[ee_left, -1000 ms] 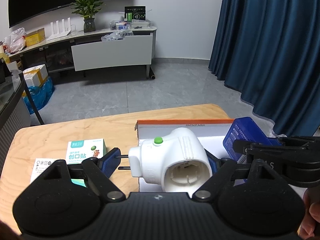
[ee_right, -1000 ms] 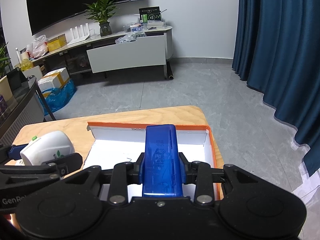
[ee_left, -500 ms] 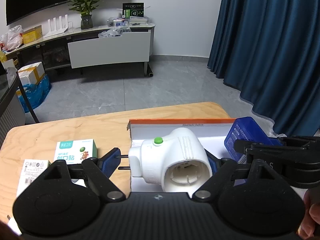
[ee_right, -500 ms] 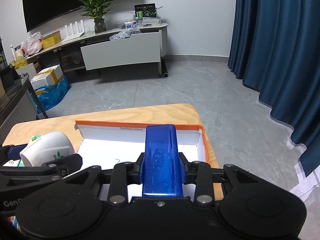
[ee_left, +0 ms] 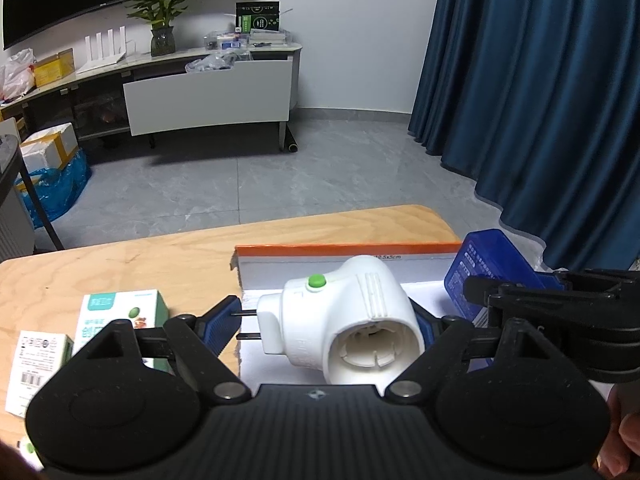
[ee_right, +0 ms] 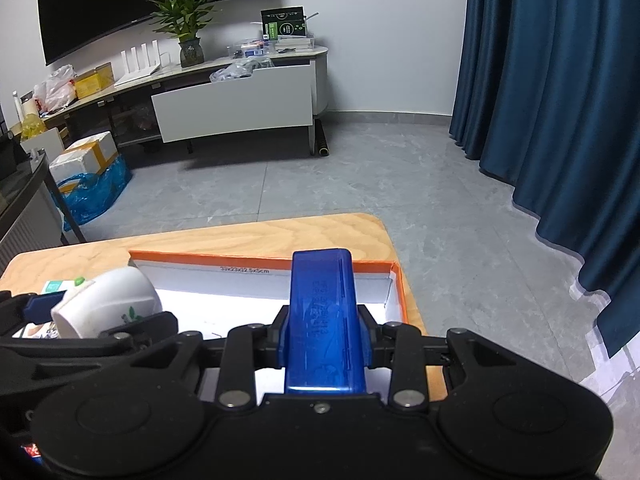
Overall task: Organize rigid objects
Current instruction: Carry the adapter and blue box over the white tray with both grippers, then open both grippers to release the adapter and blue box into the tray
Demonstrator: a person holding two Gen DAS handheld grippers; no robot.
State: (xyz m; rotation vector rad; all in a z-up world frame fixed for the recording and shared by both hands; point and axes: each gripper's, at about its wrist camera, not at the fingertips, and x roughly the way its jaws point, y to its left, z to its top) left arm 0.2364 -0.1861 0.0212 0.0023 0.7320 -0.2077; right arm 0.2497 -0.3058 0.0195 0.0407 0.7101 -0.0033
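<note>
Left gripper (ee_left: 328, 324): clamped across a white plug adapter (ee_left: 352, 328) — prongs pointing left, green button on top.
Right gripper (ee_right: 322, 340): pinched tight on a blue case (ee_right: 322, 320), standing on edge between the pads.
Tray (ee_right: 256, 270): orange-rimmed, white inside (both held things hang over it).
Table (ee_left: 120, 264): light wood; a green-and-white box (ee_left: 120, 312) and a white barcoded box (ee_left: 36, 364) lie left of the tray.
</note>
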